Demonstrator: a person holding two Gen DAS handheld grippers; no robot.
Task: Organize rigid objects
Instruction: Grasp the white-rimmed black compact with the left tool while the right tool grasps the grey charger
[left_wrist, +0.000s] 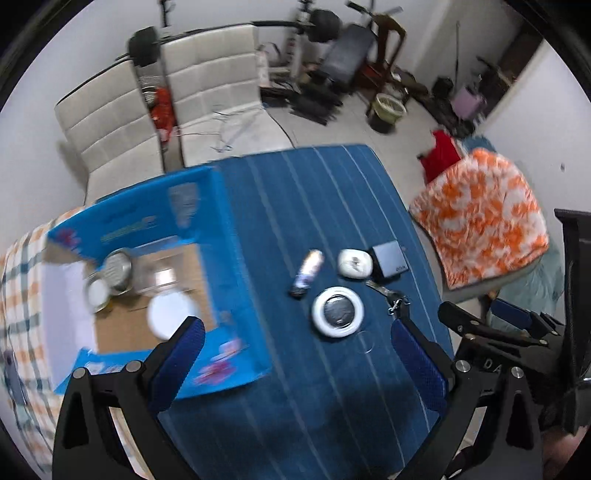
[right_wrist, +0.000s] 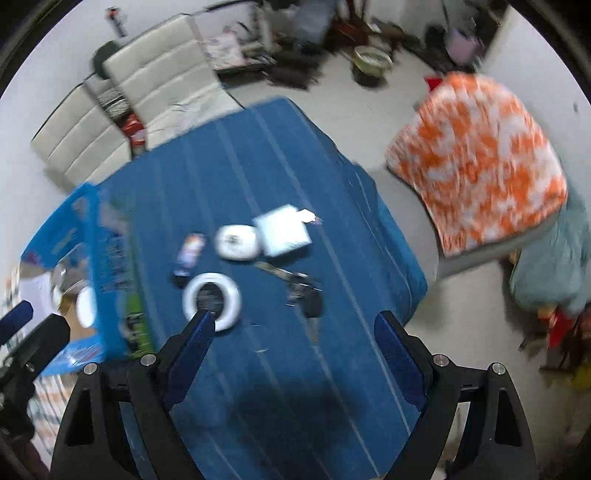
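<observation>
Left wrist view: left gripper (left_wrist: 295, 347) hangs with jaws apart and empty over the blue-clothed desk (left_wrist: 332, 192); the white ring dish (left_wrist: 338, 312) lies just ahead between the fingers, box (left_wrist: 147, 295) to its left. Right wrist view: right gripper (right_wrist: 291, 332) is spread wide, empty; the keys (right_wrist: 304, 291) lie just ahead, long axis toward it, so the right looks nearer to them.

Print on the blue box (left_wrist: 147, 225) and small black box (left_wrist: 390, 259) is blurred, unreadable.
</observation>
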